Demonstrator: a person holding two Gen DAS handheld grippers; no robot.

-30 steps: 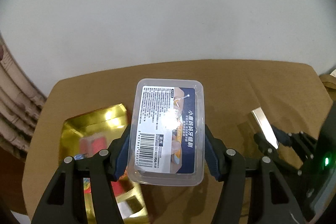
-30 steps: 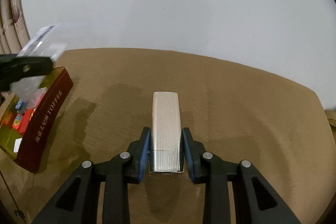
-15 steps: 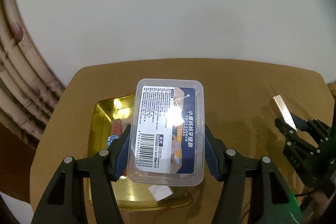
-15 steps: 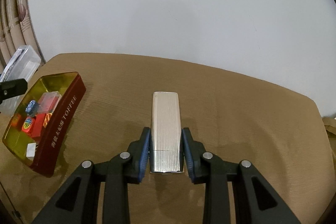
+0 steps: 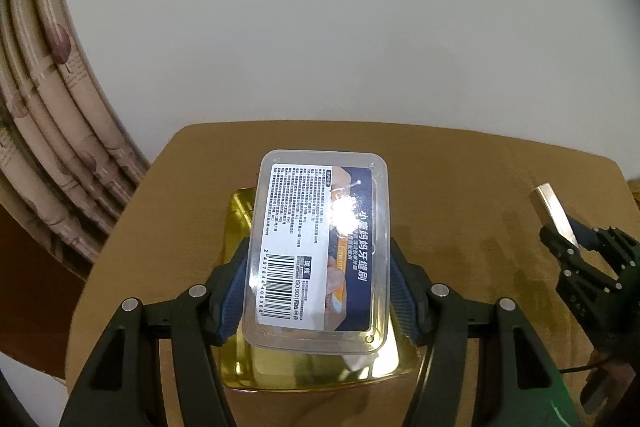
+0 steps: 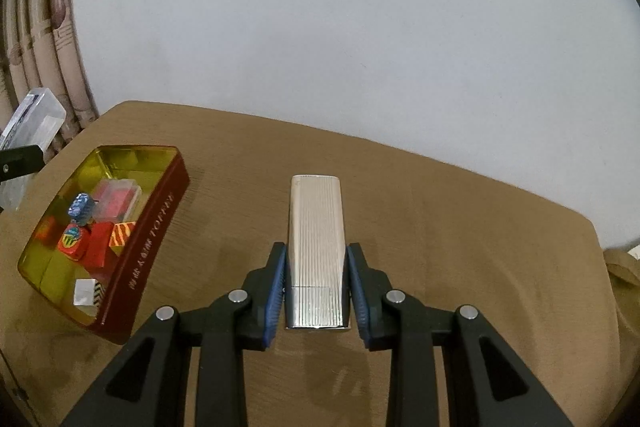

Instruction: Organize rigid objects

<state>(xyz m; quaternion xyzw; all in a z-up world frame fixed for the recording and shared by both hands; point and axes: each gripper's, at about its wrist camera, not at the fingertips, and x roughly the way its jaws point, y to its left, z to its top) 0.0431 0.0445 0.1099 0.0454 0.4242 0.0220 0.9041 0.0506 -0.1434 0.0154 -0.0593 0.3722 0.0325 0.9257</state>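
My left gripper (image 5: 318, 287) is shut on a clear plastic box (image 5: 320, 247) with a printed label and barcode, held in the air over the gold-lined tin (image 5: 240, 219). In the right wrist view the same tin (image 6: 152, 227), dark red outside, sits at the left on the brown table (image 6: 460, 227) and holds several small red and blue items. My right gripper (image 6: 316, 287) is shut on a ribbed silver case (image 6: 316, 227), lifted above the table. That case (image 5: 554, 213) and right gripper show at the right edge of the left wrist view. The clear box (image 6: 32, 135) shows at the far left of the right wrist view.
A patterned curtain (image 5: 48, 115) hangs left of the table, and a plain white wall (image 6: 340, 27) stands behind it. Bare brown tabletop lies between the tin and the right gripper. A tan object (image 6: 624, 263) peeks past the table's right edge.
Both grippers have risen with their loads, so the table looks smaller. The clear box has moved from right of the tin to above it. Grips are unchanged.
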